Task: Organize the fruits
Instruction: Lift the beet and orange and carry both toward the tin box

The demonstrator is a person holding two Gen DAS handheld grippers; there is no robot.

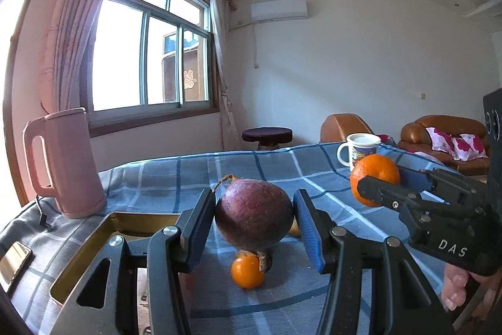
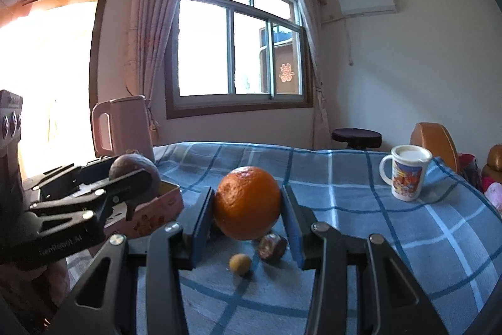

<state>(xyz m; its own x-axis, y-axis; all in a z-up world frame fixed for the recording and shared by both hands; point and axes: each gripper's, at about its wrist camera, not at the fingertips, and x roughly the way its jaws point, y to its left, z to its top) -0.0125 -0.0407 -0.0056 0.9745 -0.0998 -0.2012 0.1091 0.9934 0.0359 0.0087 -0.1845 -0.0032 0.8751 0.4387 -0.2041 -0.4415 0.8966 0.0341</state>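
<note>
Orange (image 2: 247, 203), round and dimpled, clamped in right gripper (image 2: 248, 209) fingers, matte purple fruit (image 1: 254, 217) clamped in left gripper (image 1: 254, 222), checked cloth bench (image 1: 175, 175).

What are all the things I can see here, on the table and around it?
purple fruit: one, dark purple, held off the table in the left gripper
large orange: one, orange, held in the right gripper
small orange: one, orange, on the cloth
small yellow fruit: one, on the cloth
brown fruit: one, beside the yellow one
tin box: one, pink, open, left side
kettle: one, pink, far left
mug: one, white, printed, right
tablecloth: one, blue checked
stool: one, dark, behind table
left gripper: black, blue pads
right gripper: black, blue pads
</note>
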